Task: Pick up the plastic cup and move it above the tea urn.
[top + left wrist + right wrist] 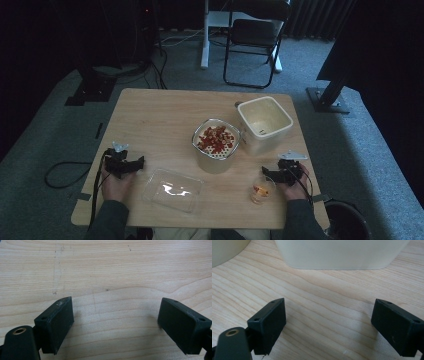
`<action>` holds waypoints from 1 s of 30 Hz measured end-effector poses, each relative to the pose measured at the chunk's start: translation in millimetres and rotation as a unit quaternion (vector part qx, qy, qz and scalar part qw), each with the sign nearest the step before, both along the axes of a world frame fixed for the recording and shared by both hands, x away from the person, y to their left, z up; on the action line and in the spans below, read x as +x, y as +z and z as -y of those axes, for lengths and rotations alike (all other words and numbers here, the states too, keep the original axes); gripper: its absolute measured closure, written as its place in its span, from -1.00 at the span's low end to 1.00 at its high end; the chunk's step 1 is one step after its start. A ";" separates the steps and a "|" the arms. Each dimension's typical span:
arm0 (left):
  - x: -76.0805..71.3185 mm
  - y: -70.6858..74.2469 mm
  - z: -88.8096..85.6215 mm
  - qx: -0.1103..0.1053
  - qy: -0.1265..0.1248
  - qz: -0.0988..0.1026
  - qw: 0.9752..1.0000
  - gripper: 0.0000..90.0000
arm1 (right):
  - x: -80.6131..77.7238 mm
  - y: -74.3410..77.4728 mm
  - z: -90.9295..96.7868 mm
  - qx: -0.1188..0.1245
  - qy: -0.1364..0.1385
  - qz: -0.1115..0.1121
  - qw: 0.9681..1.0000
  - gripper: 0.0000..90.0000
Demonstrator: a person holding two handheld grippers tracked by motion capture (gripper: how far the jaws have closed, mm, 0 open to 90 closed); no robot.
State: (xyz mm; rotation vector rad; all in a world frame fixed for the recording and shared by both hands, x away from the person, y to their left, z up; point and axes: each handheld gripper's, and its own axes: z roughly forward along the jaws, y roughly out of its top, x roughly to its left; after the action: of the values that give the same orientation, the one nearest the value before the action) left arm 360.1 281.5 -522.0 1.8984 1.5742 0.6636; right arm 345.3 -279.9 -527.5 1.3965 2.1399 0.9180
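My left gripper rests near the table's left front edge, held by a hand. Its black jaws stand wide apart over bare wood with nothing between them. My right gripper lies near the right front edge, open and empty as well. It faces the cream square container, which stands a short way ahead of it. A round pot with a perforated insert holds several red pieces at the table's middle.
A clear plastic tray lies at the front centre. A small glass cup with orange bits stands just left of my right hand. Beyond the wooden table are a folding chair and stands on the carpet.
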 end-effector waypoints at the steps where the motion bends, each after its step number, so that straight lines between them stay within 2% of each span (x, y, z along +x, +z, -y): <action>1: 0.0 0.0 -0.1 0.000 -0.001 0.000 1.000 -0.69 | 0.0 0.0 0.1 0.000 0.001 0.000 1.000 -0.73; 8: 0.1 -0.1 -0.5 -0.001 -0.009 0.002 1.000 -0.66 | -0.3 0.0 0.6 0.000 0.003 0.000 1.000 -0.73; 12: -1.1 0.4 -0.6 -0.001 -0.020 0.007 1.000 -0.58 | -0.4 0.0 0.7 0.000 0.003 0.000 1.000 -0.73; 17: -2.9 2.1 -0.5 -0.003 -0.029 0.010 1.000 -0.29 | -0.5 0.0 0.7 0.000 0.003 0.000 1.000 -0.73; 18: -3.1 2.5 0.1 -0.002 -0.030 0.009 1.000 -0.19 | -0.7 0.0 0.6 0.000 0.002 0.000 1.000 -0.73; 19: -3.3 3.3 0.7 -0.001 -0.033 0.008 0.999 -0.19 | -0.7 0.0 0.6 0.000 0.002 0.000 1.000 -0.73; 20: -3.6 3.8 1.9 -0.002 -0.035 0.007 0.999 -0.04 | -0.8 0.0 0.6 0.000 0.001 0.000 1.000 -0.73; 21: -3.9 4.7 2.9 0.000 -0.039 0.004 0.999 -0.04 | -0.8 0.0 0.6 0.000 0.001 0.000 1.000 -0.73; 23: -4.3 6.0 5.0 -0.002 -0.043 0.000 0.999 0.12 | -0.8 0.0 0.6 0.000 0.001 0.000 1.000 -0.73; 26: -7.3 10.0 6.8 -0.013 -0.060 0.004 0.998 0.15 | -0.9 0.0 0.6 0.000 0.001 0.000 1.000 -0.73; 27: -10.8 16.3 8.7 -0.025 -0.077 0.013 0.997 0.16 | -1.0 0.0 0.6 0.000 0.000 0.001 1.000 -0.73; 28: -10.8 16.3 8.7 -0.025 -0.077 0.013 0.997 0.16 | -1.0 0.0 0.6 0.000 0.000 0.001 1.000 -0.73; 30: -14.6 24.5 11.9 -0.034 -0.096 0.024 0.994 0.16 | -1.0 0.0 0.6 0.000 0.000 0.001 1.000 -0.73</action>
State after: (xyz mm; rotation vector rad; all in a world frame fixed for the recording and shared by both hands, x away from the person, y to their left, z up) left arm 345.6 269.6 -497.5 1.9390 1.3453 0.5618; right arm 344.3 -280.5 -527.5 1.3943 2.1397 0.9185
